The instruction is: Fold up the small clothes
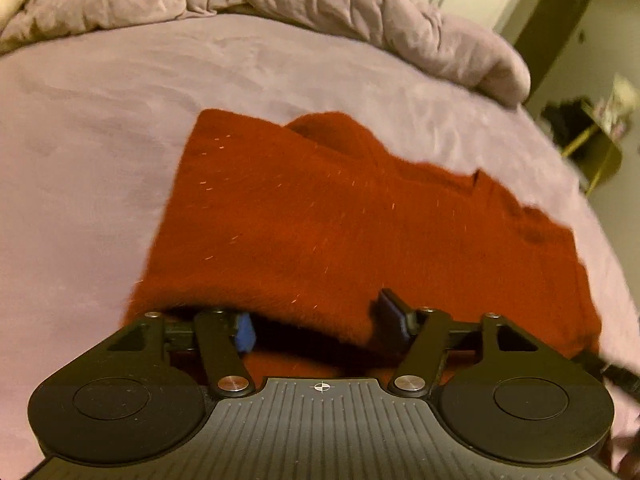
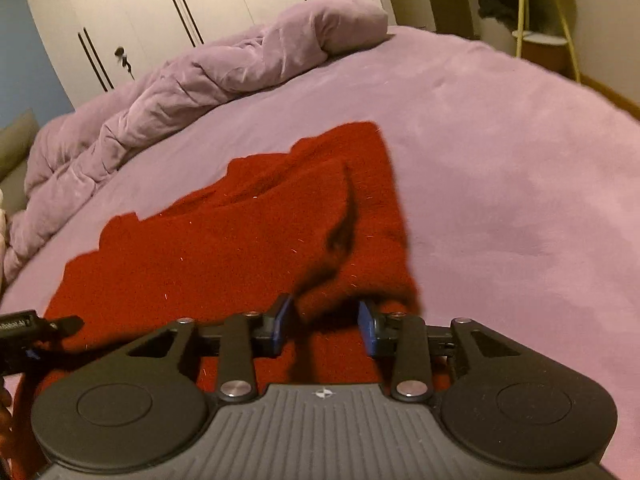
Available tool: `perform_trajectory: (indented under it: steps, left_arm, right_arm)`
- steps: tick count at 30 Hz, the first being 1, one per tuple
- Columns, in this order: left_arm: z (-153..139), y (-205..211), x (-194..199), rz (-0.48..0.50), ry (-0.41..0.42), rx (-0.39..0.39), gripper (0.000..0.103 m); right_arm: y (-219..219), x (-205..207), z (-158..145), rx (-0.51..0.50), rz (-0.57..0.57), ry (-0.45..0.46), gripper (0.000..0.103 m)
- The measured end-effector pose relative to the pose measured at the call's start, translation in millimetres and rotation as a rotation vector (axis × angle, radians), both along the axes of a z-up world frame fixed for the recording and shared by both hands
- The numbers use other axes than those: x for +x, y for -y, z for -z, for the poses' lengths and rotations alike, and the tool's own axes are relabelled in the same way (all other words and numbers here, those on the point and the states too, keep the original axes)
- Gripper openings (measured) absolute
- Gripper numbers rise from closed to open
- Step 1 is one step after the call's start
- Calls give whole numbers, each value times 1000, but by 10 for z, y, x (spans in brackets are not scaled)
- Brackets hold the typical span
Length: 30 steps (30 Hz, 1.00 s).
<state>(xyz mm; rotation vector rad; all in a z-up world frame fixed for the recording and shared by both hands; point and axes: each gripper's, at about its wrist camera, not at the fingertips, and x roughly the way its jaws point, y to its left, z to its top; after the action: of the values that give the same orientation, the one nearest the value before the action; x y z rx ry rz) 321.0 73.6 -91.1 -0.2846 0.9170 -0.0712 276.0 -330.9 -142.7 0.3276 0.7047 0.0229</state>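
A red garment [image 1: 320,216] lies spread on the lilac bed [image 1: 100,160], nearer than the rumpled duvet [image 1: 360,12] bunched at the bed's far edge. The left gripper [image 1: 320,322] has its jaws wide apart, the garment's near hem draped between them, ungripped. The right gripper [image 2: 326,324] likewise stands released, jaws parted around a raised fold of the garment's edge.
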Motion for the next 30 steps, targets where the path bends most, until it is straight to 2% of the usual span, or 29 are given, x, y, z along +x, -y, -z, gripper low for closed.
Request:
perform_trajectory:
  steps: [2, 4, 5, 6, 7, 8, 10, 12, 13, 14, 15, 16, 18, 20, 23, 27, 30]
  left_arm:
    - [-171, -19, -158, 48, 0, 18, 68]
    - [-370, -50, -290, 92, 67, 3, 73]
    - [-486, -71, -307, 93, 106, 0, 78]
    - [-558, -82, -278, 78, 130, 1, 78]
    - [-608, -80, -203, 60, 150, 12, 78]
    - [-621, -60, -111, 43, 160, 31, 77]
    - [-521, 20, 141, 7, 153, 103, 72]
    - [-289, 129, 368, 25, 83, 155, 67]
    - [-175, 177, 467, 35, 47, 166, 63]
    - [-45, 212, 520, 42, 11, 173, 63]
    - [76, 245, 553, 48, -1, 192, 64]
    - [145, 275, 556, 50, 28, 226, 68]
    - [203, 378, 574, 68, 75, 298, 71]
    - [229, 434, 641, 63, 94, 326, 74]
    - [267, 458, 699, 64, 113, 342, 79]
    - [246, 437, 647, 62, 128, 330, 80]
    - [205, 393, 554, 57, 126, 315, 80]
  right_arm:
    - [29, -69, -179, -66, 28, 35, 34]
    - [-9, -68, -321, -108, 20, 96, 34]
    - [-58, -4, -371, -128, 1, 113, 31]
    - [-117, 68, -394, -142, -23, 119, 28]
    - [-205, 170, -401, -162, -55, 122, 20]
    - [-305, 288, -389, -185, -86, 117, 18]
    - [-482, 531, -315, -221, -129, 87, 17]
    - [-635, 743, -172, -290, -143, 36, 15]
    - [-687, 847, -60, -326, -149, -24, 13]
    - [-714, 893, 52, -351, -158, -69, 11]
    - [-751, 905, 112, -385, -168, -65, 10]
    - [-790, 904, 143, -443, -182, -49, 8]
    - [-789, 991, 185, -467, -183, -37, 6]
    - [-762, 1132, 206, -485, -170, -18, 3]
    - [-788, 1266, 210, -539, -161, 20, 1]
    - [-802, 1217, 215, -555, -183, 57, 2]
    - [-747, 986, 57, -502, -199, 66, 4]
